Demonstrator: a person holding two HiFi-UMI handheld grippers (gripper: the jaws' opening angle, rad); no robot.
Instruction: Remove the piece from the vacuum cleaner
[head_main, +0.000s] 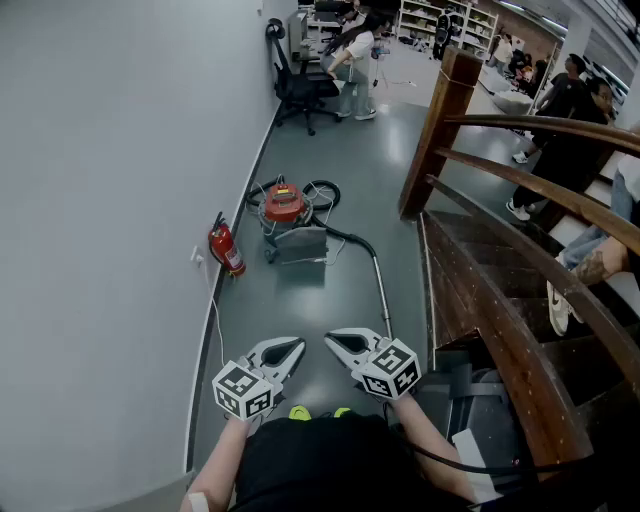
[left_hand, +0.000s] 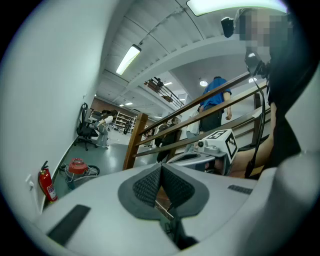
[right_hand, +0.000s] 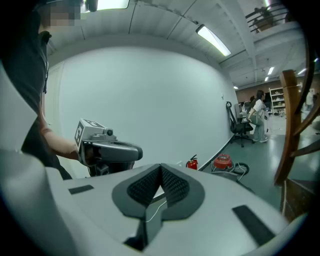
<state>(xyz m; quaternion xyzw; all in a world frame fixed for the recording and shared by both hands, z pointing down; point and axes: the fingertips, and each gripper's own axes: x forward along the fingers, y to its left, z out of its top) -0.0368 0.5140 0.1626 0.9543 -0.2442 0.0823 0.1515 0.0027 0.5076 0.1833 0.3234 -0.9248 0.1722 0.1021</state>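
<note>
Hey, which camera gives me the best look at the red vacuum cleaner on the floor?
The head view: the vacuum cleaner shows clearly from above, with its hose and wand. Both gripper views show the vacuum cleaner only small and distant.

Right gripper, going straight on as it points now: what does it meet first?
Probably the bare floor, toward the wall near the fire extinguisher. The right gripper points slightly down and leftward; the vacuum cleaner lies right of that line. Depth is unclear.
</note>
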